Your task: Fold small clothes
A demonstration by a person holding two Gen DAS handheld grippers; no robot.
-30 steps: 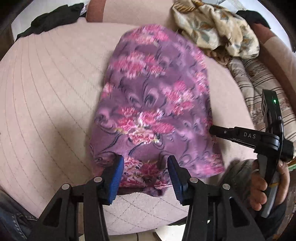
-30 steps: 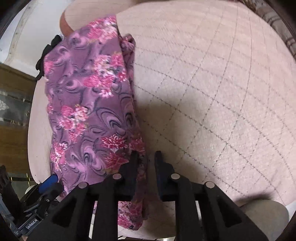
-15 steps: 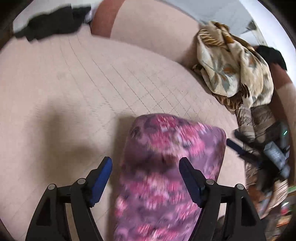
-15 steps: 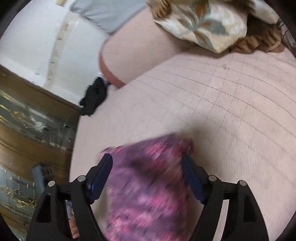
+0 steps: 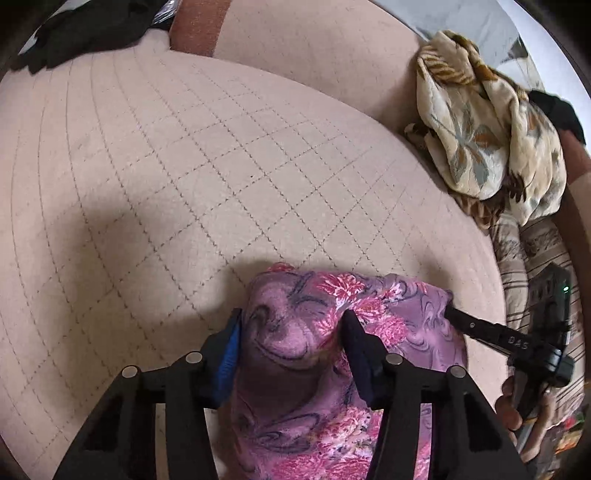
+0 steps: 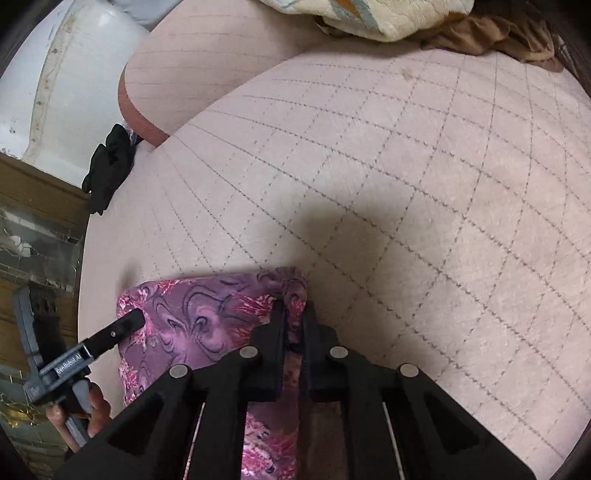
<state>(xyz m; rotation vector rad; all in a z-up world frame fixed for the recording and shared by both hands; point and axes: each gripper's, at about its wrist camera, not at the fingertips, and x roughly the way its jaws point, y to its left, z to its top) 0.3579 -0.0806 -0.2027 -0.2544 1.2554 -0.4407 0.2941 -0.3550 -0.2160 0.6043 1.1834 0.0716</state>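
Note:
A purple garment with pink flowers point(image 5: 388, 314) lies doubled over on the beige quilted cushion point(image 5: 184, 166), its fold edge towards the far side. My left gripper point(image 5: 291, 339) has a bulge of this cloth filling the gap between its blue pads, and its jaws are closing on it. My right gripper point(image 6: 293, 321) is shut on the garment's right edge point(image 6: 295, 291), with a strip of fabric pinched between the fingers. In the left wrist view the right gripper's tip point(image 5: 454, 315) rests at the cloth's right side. The left gripper's tip point(image 6: 135, 317) touches the cloth's left corner in the right wrist view.
A cream leaf-print blanket point(image 5: 480, 129) is heaped at the far right over a striped cushion point(image 5: 524, 258). A black cloth point(image 5: 74, 33) lies at the far left corner. A wooden cabinet point(image 6: 37, 221) stands beside the cushion's left edge. A hand point(image 5: 513, 406) holds the right gripper.
The garment lay spread out a second ago. Both grippers moved forward over it, opened wide half a second ago, and now stand narrower on the doubled cloth's far edge.

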